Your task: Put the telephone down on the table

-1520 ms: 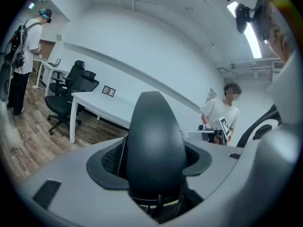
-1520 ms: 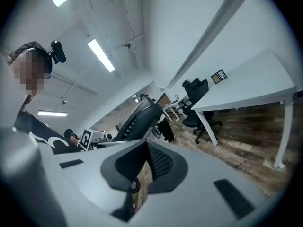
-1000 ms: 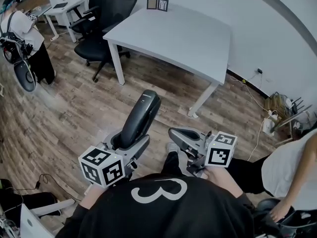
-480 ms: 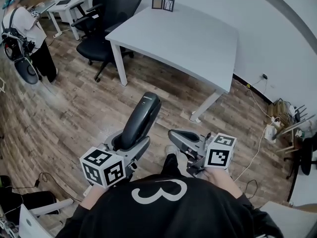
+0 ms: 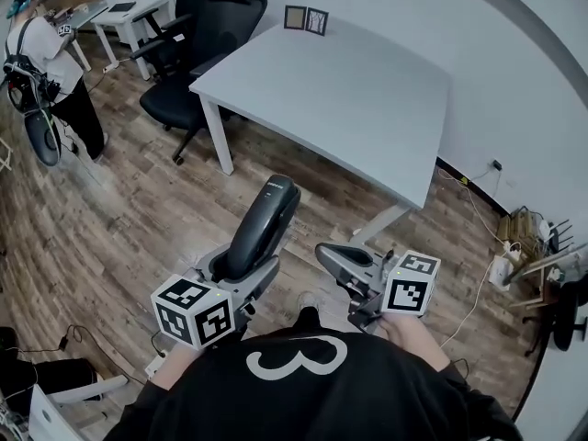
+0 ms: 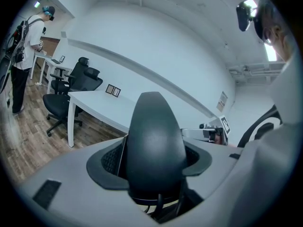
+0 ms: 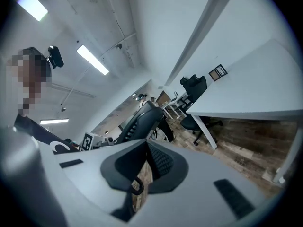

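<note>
The telephone [image 5: 263, 226] sits in the left gripper [image 5: 241, 266], held over the floor [image 5: 138, 209] (well short of the counter [image 5: 367, 99]). The right gripper [image 5: 336, 259] is just to its right. Two picture frames [image 5: 306, 18] stand at the counter's far edge. Office chairs [image 5: 188, 49] sit left of it, and a person [image 5: 41, 58] stands far left.

My left gripper [image 5: 241, 272] grips the black telephone [image 5: 265, 225] above the wooden floor [image 5: 138, 219], the white table [image 5: 354, 95] farther off.
</note>
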